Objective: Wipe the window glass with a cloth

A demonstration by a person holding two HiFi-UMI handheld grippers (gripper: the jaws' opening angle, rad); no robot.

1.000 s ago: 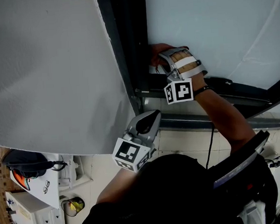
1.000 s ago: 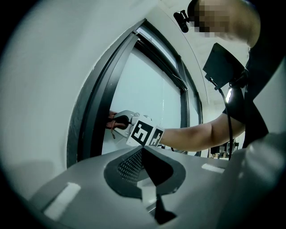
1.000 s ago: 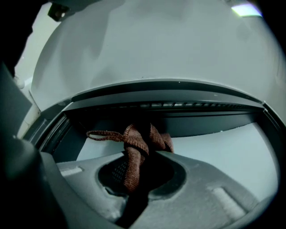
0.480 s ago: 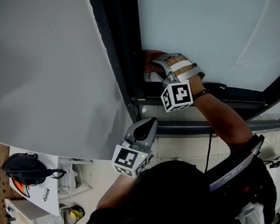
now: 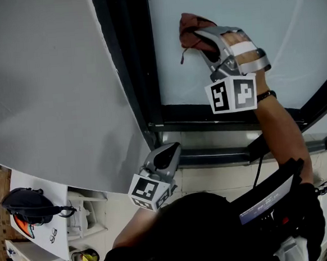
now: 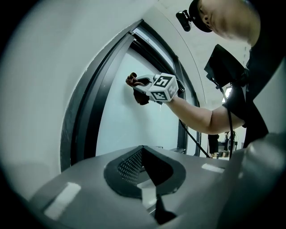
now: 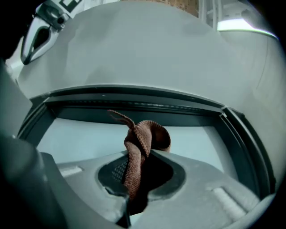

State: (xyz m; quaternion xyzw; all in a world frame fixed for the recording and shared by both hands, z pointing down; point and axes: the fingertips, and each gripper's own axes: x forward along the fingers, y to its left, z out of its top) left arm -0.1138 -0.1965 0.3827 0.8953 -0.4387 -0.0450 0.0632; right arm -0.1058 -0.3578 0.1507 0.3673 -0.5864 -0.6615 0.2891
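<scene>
A brown cloth (image 5: 192,32) is pressed against the pale window glass (image 5: 255,13), pinched in my right gripper (image 5: 201,38), which is shut on it. The right gripper view shows the cloth (image 7: 140,152) bunched between the jaws, with the glass (image 7: 80,138) and the dark frame (image 7: 134,100) behind. My left gripper (image 5: 164,155) hangs low by the window's bottom frame, away from the glass, its jaws closed on nothing. From the left gripper view the right gripper (image 6: 149,87) and cloth (image 6: 139,96) show up high on the glass.
A dark window frame (image 5: 131,73) runs down the glass's left side and along the bottom (image 5: 225,122). A white wall (image 5: 41,80) fills the left. A cable (image 5: 257,170) hangs from my right arm. A cap (image 5: 25,202) lies on a white shelf at lower left.
My right gripper has risen from the frame's lower corner up onto the glass, carrying the brown cloth with it. The left gripper has stayed low by the sill.
</scene>
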